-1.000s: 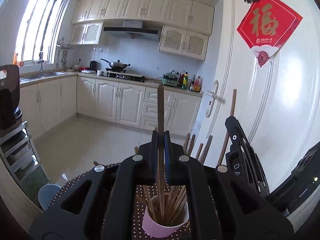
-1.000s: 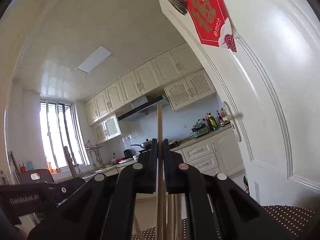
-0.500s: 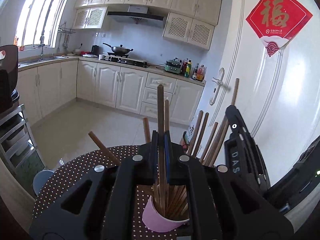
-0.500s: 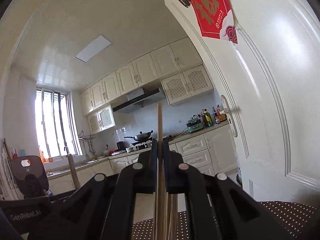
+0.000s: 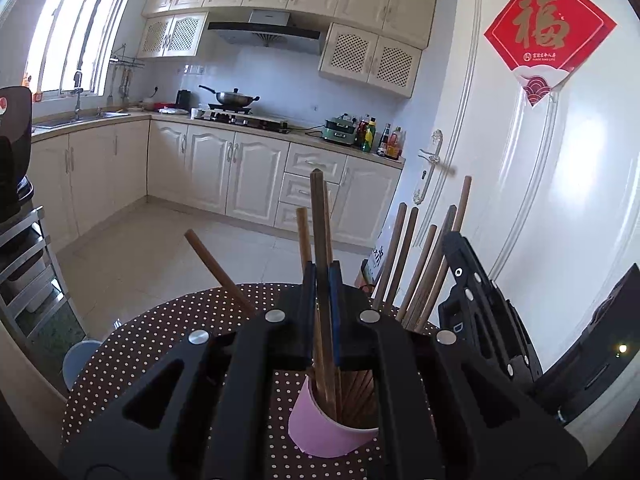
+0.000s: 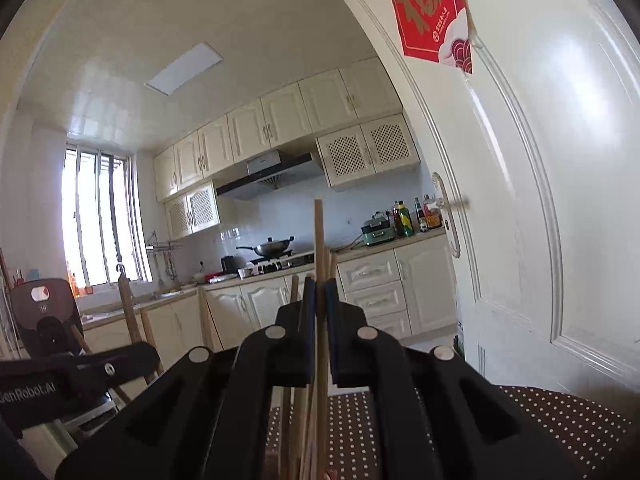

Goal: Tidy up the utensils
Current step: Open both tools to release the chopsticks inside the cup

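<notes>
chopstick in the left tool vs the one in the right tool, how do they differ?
Colour: the left tool's chopstick is dark brown; the right tool's chopstick is pale tan. Lower end: the dark one reaches into the pink cup; the pale one's end runs out of view among other sticks. Shared: both stand upright, each pinched between shut jaws.

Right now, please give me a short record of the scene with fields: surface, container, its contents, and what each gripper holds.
surface: round table with brown dotted cloth
container: pink cup, standing on the table
contents: many wooden chopsticks, leaning outward
left gripper: shut on a dark chopstick whose lower end is inside the cup
right gripper: shut on a light chopstick, held upright
background: kitchen cabinets, white door
</notes>
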